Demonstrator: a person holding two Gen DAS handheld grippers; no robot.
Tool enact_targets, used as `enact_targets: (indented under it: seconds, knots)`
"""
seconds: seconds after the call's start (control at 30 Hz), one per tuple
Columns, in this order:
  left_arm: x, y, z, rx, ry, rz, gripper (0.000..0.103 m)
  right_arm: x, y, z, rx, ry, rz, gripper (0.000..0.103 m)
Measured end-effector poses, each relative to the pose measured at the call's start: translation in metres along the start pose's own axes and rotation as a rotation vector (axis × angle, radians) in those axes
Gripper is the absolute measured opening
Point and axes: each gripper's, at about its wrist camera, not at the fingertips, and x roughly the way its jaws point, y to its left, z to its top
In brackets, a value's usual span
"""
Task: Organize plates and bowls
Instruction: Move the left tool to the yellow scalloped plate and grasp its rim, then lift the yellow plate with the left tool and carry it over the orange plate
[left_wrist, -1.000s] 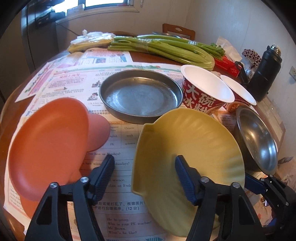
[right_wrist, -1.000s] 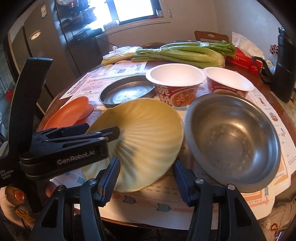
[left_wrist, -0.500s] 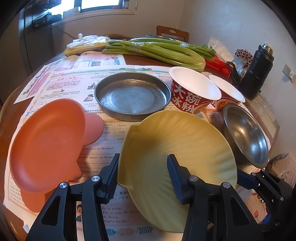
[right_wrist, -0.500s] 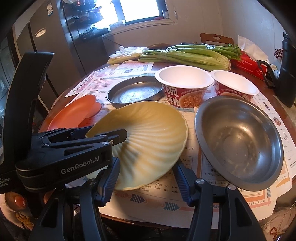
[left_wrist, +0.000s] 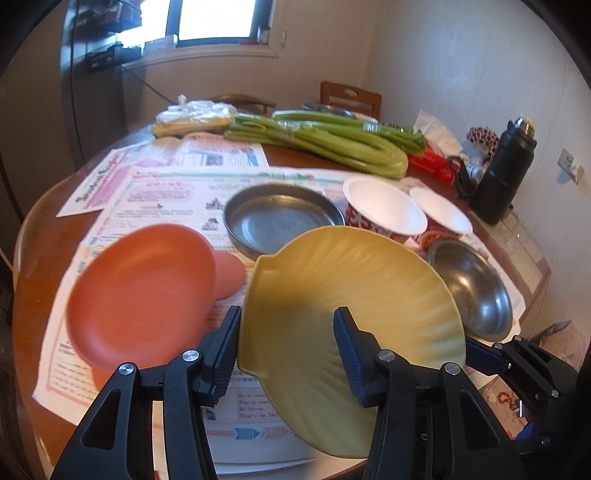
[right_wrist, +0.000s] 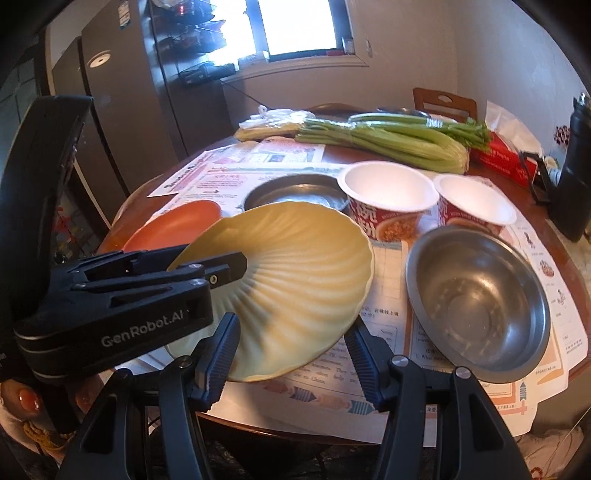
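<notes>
- Orange plate (left_wrist: 140, 291): lay flat near the counter's left edge, a likely stacking spot.
- Left gripper (left_wrist: 286, 347): jaws clenched on the yellow shell plate (left_wrist: 354, 314), one inside, one outside its rim; plate tilted, apparently lifted off the front edge for moving.
- Right gripper (right_wrist: 291, 354): jaws spread, grasping nothing, beside the plate.
- Steel bowl (right_wrist: 480, 299): front right, untouched.

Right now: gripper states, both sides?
Left gripper: shut on the yellow plate, plate tilted off the table.
Right gripper: open, holding nothing.
</notes>
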Motion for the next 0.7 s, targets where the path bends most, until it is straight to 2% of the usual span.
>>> enact_targets:
  seconds: [0.3,0.7]
  knots:
    - [-0.029,0.023,0.009,-0.050,-0.072,0.031,0.052,-0.015,0.030,0.016,-0.070,-0.051,0.009,0.059]
    - [-0.052,0.066,0.016,-0.101,-0.127,0.089,0.052,-0.003,0.071,0.047,-0.124,-0.061,0.069,0.059]
